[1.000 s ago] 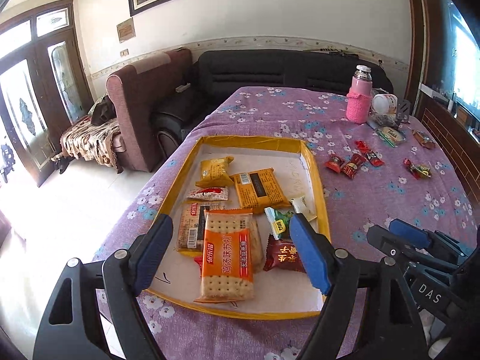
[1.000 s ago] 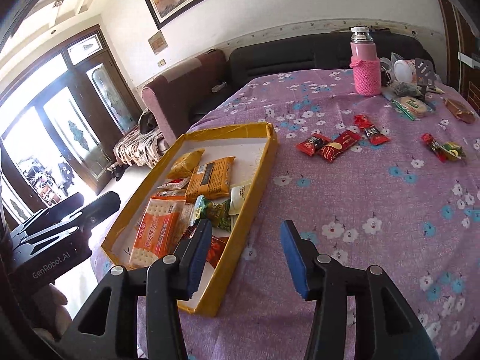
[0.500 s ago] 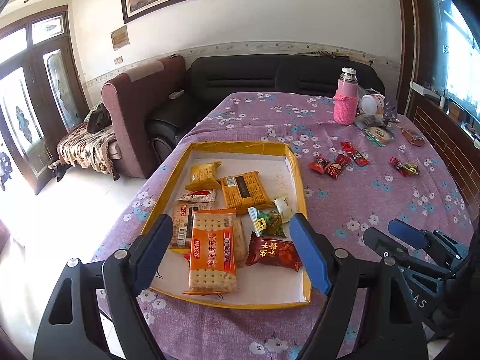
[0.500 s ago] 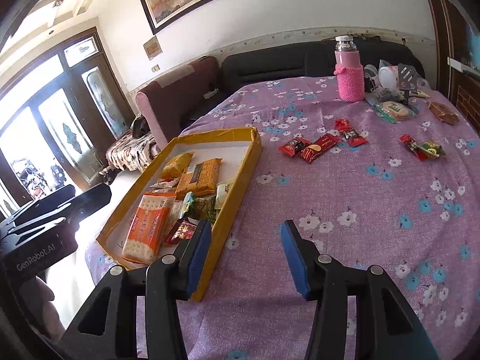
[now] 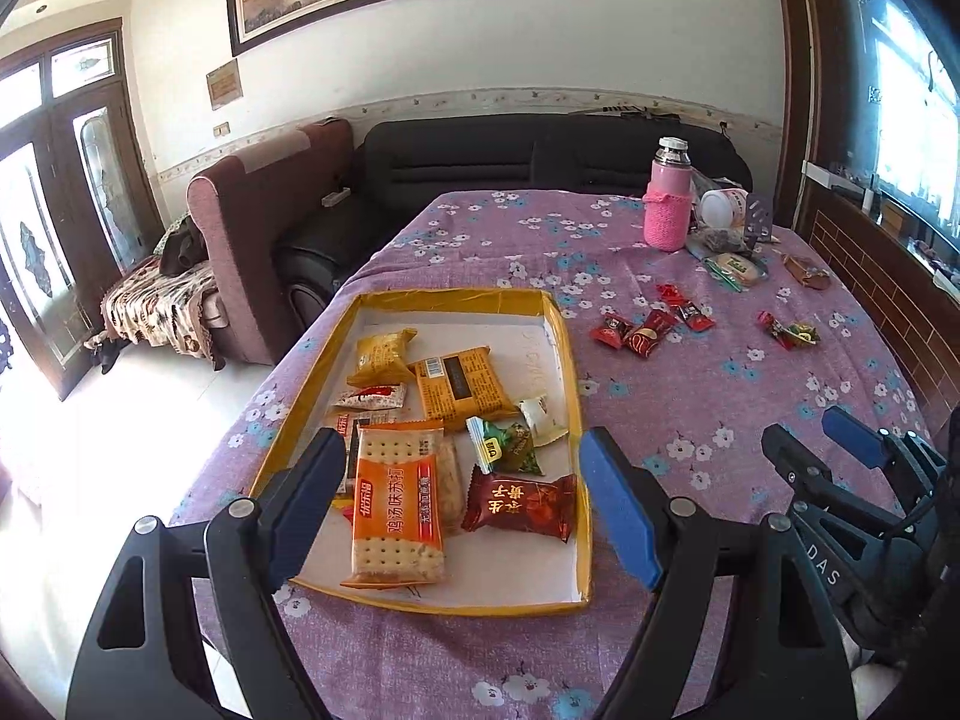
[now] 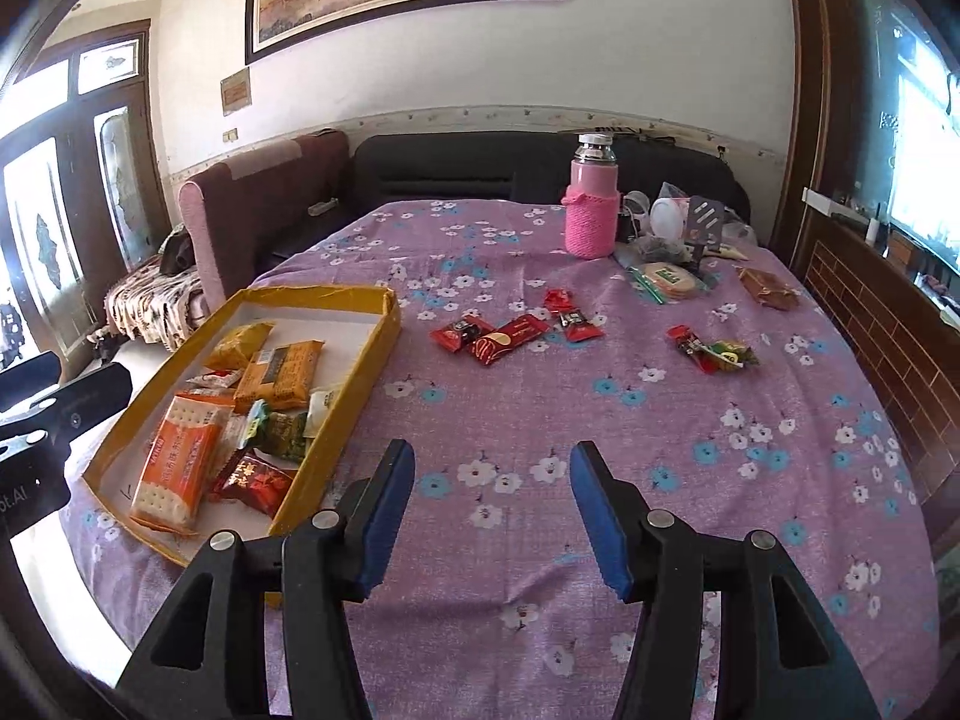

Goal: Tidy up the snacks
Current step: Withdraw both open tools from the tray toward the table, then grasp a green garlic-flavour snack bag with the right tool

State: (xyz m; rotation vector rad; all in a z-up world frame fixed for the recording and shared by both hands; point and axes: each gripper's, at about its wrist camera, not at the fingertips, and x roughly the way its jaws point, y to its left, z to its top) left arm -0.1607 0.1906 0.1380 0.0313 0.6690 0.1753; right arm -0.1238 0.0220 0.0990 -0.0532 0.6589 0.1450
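A yellow-rimmed tray (image 5: pixel 558 324) (image 6: pixel 384 330) lies at the table's left, holding several snacks: an orange cracker pack (image 5: pixel 399 504) (image 6: pixel 180 462), a dark red packet (image 5: pixel 522 501) (image 6: pixel 255 480), a green packet (image 5: pixel 504 444), orange biscuit packs (image 5: pixel 459 384) (image 6: pixel 282 372). Loose red candies (image 5: pixel 648 330) (image 6: pixel 510 330) lie on the purple cloth, two more candies (image 5: pixel 786 330) (image 6: pixel 714 351) further right. My left gripper (image 5: pixel 462 504) hovers open above the tray's near end, nothing between its pads. My right gripper (image 6: pixel 492 510) is over bare cloth right of the tray, jaws opening and empty.
A pink bottle (image 5: pixel 667 201) (image 6: pixel 592 204) stands at the table's far end beside a white jar (image 6: pixel 669 216), a wrapped round cake (image 6: pixel 669 279) and a brown packet (image 6: pixel 768 288). Sofas stand beyond the table; a brick ledge runs along the right.
Both grippers drew back from the table, so the tray looks smaller and farther. The right gripper swung right, off the tray's edge, and its jaws spread wider. The snacks stayed put.
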